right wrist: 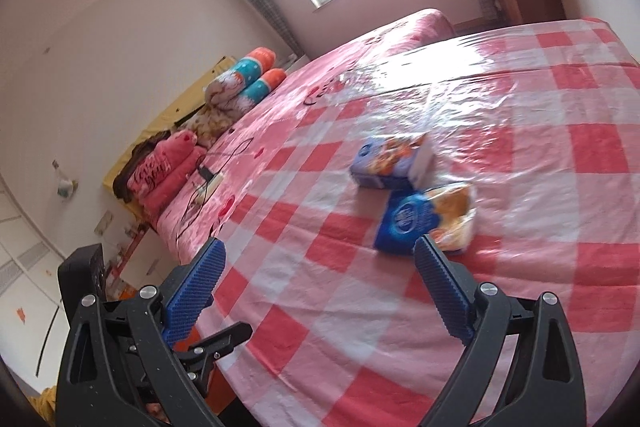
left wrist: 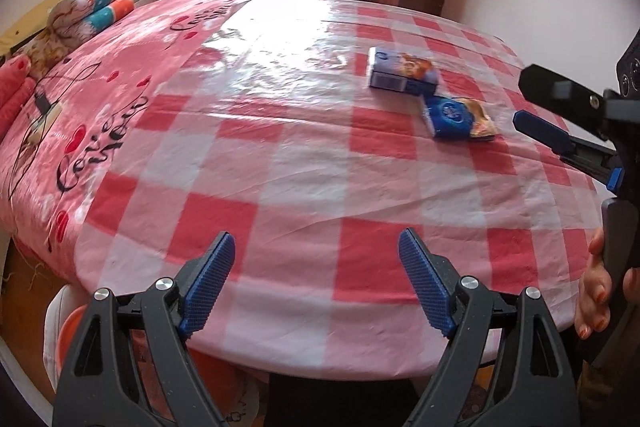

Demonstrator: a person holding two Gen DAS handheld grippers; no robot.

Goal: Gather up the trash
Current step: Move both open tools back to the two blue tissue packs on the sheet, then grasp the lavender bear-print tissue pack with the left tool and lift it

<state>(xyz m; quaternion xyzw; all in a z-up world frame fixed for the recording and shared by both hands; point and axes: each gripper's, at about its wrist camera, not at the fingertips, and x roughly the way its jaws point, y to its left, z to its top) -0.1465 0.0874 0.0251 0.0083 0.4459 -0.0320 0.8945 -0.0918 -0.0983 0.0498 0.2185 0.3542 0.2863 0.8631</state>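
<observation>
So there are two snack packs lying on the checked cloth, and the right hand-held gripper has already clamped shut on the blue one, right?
Not quite. The right hand-held gripper is open and holds nothing; the right wrist view shows its fingers spread apart, short of the blue pack. The rest stands: that pack and the box both lie on the checked cloth.

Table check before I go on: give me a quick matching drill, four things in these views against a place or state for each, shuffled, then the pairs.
Things:
1. blue box
2. blue wrapper
3. left gripper
4. rolled pillows

Places or states:
A. open, above the table's near edge
B. on the bed by the wall
C. on the checked cloth, farther from the grippers
D. on the checked cloth, nearer the right gripper

Pairs: 1-C, 2-D, 3-A, 4-B
</observation>
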